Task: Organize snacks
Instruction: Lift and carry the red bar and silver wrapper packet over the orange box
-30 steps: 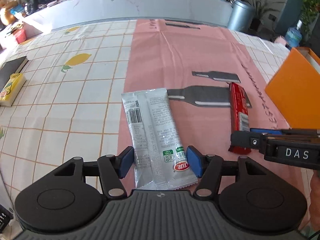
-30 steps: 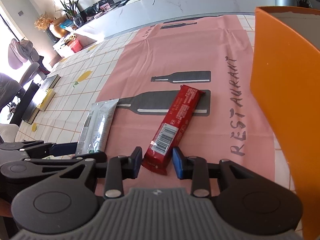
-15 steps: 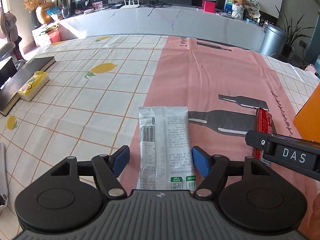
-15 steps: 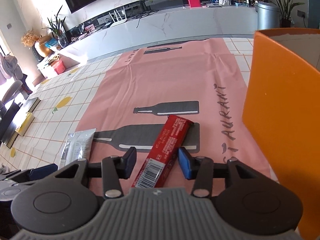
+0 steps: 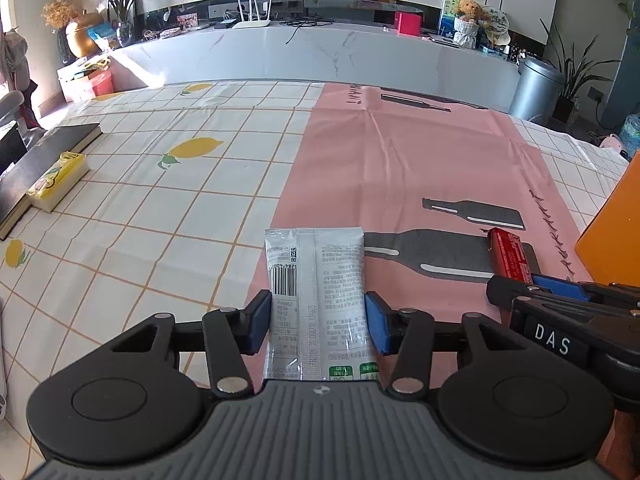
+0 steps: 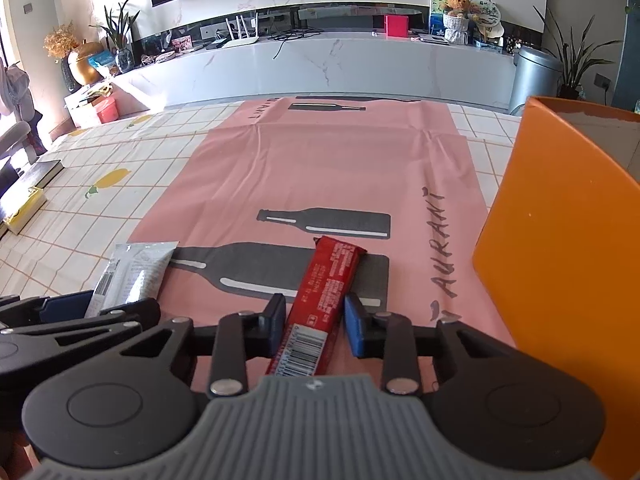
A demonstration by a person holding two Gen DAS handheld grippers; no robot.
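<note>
A silver snack packet (image 5: 316, 292) lies lengthwise between the blue pads of my left gripper (image 5: 317, 326), and both pads touch its edges. A red snack bar (image 6: 320, 300) lies between the pads of my right gripper (image 6: 314, 326), which close in on its sides. The packet also shows in the right wrist view (image 6: 128, 276), and the red bar in the left wrist view (image 5: 510, 256). An orange box (image 6: 560, 264) stands open-topped just right of the right gripper. Both snacks rest low over the pink cloth (image 5: 400, 168).
A checked lemon-print tablecloth (image 5: 160, 184) covers the table. A dark book (image 5: 40, 160) and a yellow packet (image 5: 56, 180) lie at the far left. A white counter (image 5: 320, 56) and a grey bin (image 5: 536, 88) stand beyond the table.
Both grippers have tilted up and slid forward along their snacks, so more of the room shows. The jaws have narrowed onto the silver packet and the red bar.
</note>
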